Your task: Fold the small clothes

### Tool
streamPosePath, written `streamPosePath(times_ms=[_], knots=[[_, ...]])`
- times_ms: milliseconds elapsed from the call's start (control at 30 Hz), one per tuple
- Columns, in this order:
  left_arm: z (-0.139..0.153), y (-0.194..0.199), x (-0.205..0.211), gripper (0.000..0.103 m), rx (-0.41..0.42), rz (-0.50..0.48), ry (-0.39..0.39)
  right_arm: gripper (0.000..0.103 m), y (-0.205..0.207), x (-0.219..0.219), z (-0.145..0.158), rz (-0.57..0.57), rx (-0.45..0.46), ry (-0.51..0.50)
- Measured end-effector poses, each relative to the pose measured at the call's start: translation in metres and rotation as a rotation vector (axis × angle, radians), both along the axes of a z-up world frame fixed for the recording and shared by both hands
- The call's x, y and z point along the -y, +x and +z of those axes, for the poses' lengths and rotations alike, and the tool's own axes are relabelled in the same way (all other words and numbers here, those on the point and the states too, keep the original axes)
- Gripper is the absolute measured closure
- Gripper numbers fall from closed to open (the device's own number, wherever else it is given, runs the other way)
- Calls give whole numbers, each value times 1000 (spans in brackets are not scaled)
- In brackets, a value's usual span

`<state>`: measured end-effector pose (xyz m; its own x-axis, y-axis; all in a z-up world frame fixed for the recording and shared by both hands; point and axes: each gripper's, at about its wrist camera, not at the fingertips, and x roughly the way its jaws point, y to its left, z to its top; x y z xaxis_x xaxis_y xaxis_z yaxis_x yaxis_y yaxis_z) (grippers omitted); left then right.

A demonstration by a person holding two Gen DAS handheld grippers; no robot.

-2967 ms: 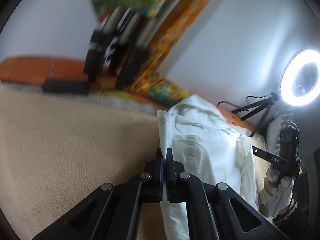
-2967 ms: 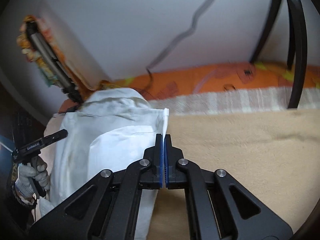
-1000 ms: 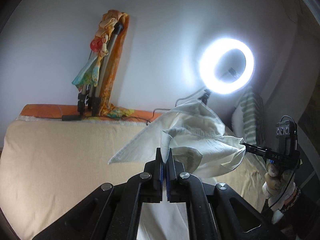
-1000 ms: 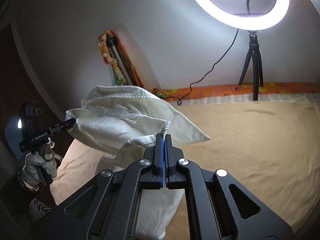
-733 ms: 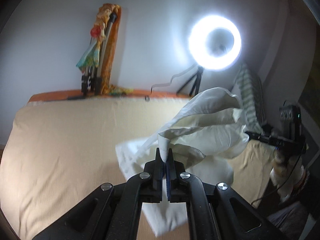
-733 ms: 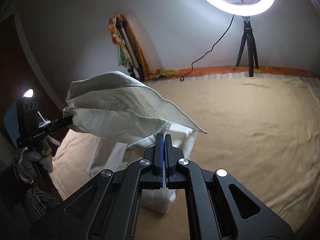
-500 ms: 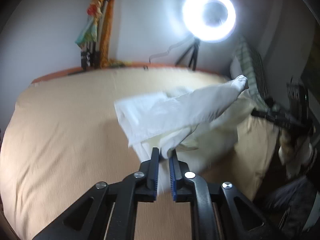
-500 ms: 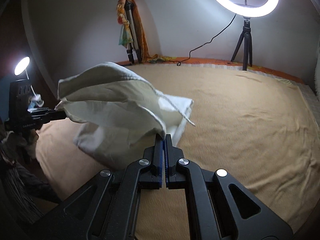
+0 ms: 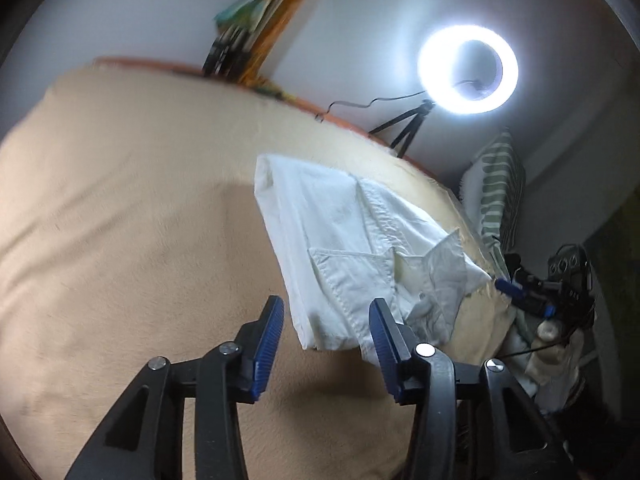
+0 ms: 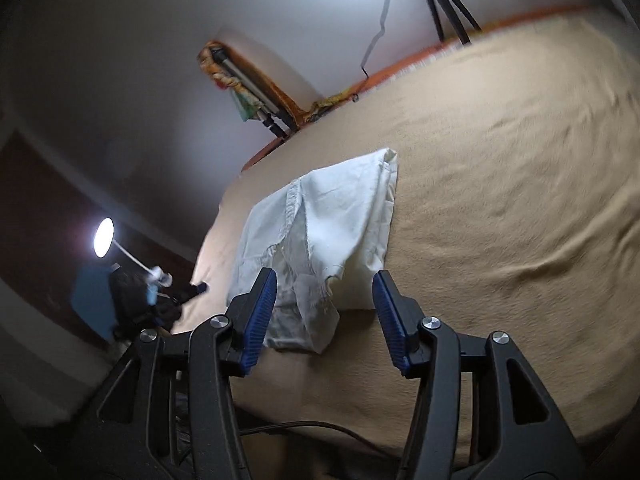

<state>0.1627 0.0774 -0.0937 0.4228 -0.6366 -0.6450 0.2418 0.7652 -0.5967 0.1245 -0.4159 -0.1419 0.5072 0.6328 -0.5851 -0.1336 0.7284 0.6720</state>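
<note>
A broad tan blanket (image 9: pixel 132 216) covers the bed, its nap rumpled into soft ridges toward the right. Along the far edge runs an orange patterned sheet (image 10: pixel 404 65). Behind it rises a plain pale wall (image 9: pixel 360 20). A lit ring light (image 9: pixel 467 69) on a small black tripod (image 9: pixel 404 128) stands at the far right (its cable trails left along the bed's edge). A folded stand wrapped in bright cloth (image 9: pixel 256 20) leans against the wall at far left. A green-striped cushion (image 9: pixel 500 192) sits at right; a small desk lamp (image 10: pixel 105 237) glows in the dim left corner.

Folded shirt (image 9: pixel 340 248) on blanket (image 9: pixel 120 220), ring light (image 9: pixel 467 69) behind.
</note>
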Motion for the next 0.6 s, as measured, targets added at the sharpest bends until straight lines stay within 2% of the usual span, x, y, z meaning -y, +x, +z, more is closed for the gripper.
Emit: streamPosePath(times_ms=[200, 233, 267, 300, 333, 367, 433, 467, 500, 600], knots=[[-24, 20, 10, 59, -108, 15, -77, 50, 20, -17, -36, 27, -114, 67], [-30, 23, 9, 61, -130, 17, -112, 50, 23, -19, -42, 27, -129, 71], [-35, 26, 10, 73, -148, 16, -135, 52, 26, -22, -47, 26, -136, 77], [-38, 27, 11, 85, -161, 13, -147, 64, 29, -24, -52, 25, -145, 90], [-40, 29, 13, 90, -165, 16, -136, 82, 31, -28, -57, 30, -162, 116], [-39, 30, 14, 99, -161, 15, -124, 90, 34, -32, -62, 39, -173, 140], [-35, 30, 16, 100, -156, 8, -127, 96, 34, -38, -61, 26, -164, 140], [-30, 30, 15, 102, -148, 4, -130, 97, 33, -39, -61, 25, -171, 186], [-25, 29, 14, 103, -136, -1, -134, 97, 29, -37, -58, 16, -177, 278], [-13, 26, 4, 103, -105, 2, -155, 98, 17, -33, -51, -4, -146, 443]])
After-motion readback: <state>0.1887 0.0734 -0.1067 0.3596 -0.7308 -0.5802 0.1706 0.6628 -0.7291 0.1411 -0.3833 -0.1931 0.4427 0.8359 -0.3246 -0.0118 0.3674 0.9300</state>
